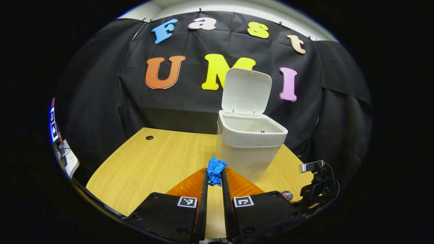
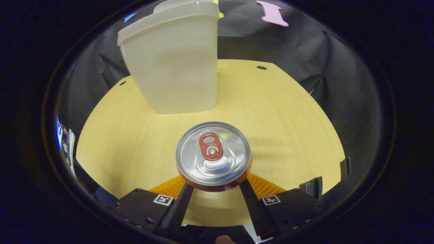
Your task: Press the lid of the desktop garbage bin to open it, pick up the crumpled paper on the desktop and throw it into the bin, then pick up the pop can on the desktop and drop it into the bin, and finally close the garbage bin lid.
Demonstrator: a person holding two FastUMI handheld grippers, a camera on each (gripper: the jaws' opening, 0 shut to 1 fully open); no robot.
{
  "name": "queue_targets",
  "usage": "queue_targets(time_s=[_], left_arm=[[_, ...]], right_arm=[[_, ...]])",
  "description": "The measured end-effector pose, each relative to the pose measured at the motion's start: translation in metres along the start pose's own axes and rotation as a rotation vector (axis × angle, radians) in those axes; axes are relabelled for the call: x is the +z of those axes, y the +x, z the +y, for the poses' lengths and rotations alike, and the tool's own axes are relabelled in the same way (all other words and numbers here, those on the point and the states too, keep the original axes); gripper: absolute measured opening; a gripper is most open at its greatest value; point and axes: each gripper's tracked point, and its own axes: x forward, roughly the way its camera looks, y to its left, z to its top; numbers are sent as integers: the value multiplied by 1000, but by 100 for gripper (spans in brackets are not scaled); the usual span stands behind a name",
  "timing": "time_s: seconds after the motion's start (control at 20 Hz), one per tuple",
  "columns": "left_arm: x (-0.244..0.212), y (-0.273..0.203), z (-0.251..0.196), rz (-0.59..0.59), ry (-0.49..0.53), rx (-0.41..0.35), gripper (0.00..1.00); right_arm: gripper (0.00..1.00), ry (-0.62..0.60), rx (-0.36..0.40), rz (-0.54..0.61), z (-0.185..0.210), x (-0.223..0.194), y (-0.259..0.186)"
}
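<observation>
Blue crumpled paper (image 1: 216, 170) was held pinched between the left gripper (image 1: 215, 179)'s fingers before the open-lidded garbage bin (image 1: 250, 142) in the left gripper view, while in the right gripper view the pop can (image 2: 213, 156) was clasped upright by the right gripper (image 2: 214, 184) above the wooden desktop (image 2: 288, 112).

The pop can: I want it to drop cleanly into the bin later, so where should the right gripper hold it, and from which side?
Grip the pop can across its round side wall, just under the rim, coming in level from the near side. It seems to stand upright, tab on top, so the wall gives the fingers opposite faces. The right gripper already straddles it there.
</observation>
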Motion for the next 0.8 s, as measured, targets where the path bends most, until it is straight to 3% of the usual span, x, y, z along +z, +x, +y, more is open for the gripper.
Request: queue_targets(time_s=[0.3,0.8], left_arm=[[34,10,-16,-52,20,-20,25],[124,47,-53,-198,47,-60,25]], right_arm=[[79,-7,42,-40,5,23,-23],[79,66,19,-146,-34,84,-66]])
